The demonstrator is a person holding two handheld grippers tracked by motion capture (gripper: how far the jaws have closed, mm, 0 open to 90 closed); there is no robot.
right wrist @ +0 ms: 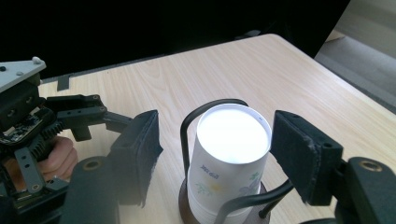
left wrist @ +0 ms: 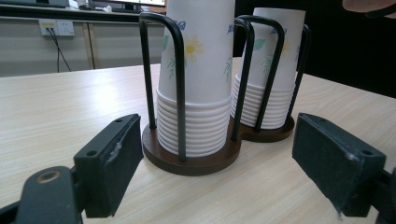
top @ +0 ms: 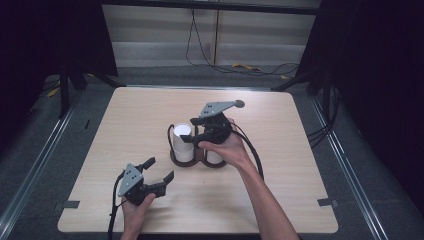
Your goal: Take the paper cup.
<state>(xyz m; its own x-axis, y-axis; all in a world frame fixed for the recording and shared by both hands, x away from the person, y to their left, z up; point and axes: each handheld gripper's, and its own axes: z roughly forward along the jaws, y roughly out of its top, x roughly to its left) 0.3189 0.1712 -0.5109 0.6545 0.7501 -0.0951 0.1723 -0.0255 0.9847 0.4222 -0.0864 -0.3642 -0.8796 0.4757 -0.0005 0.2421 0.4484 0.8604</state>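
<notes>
Two stacks of upside-down paper cups stand in a dark holder (left wrist: 196, 161) with a wooden figure-eight base and black wire hoops, near the middle of the light wooden surface (top: 150, 110). In the left gripper view the nearer stack (left wrist: 198, 70) and the farther stack (left wrist: 273, 60) show a flower print, and both are cut off at the top edge. From above, the nearer stack shows its white bottom (top: 183, 131); the other one is mostly hidden behind the person's right hand.

The right gripper (top: 200, 136) hangs over the holder. In its own view its jaws stand part open on either side of the white cup stack (right wrist: 231, 154), apart from the paper and holding nothing; the holder's base is cut off at the bottom edge there.

The left gripper (top: 159, 172) sits toward the near left of the surface, pointing at the holder. Its jaws (left wrist: 215, 163) are spread wide and empty, well short of the base.
</notes>
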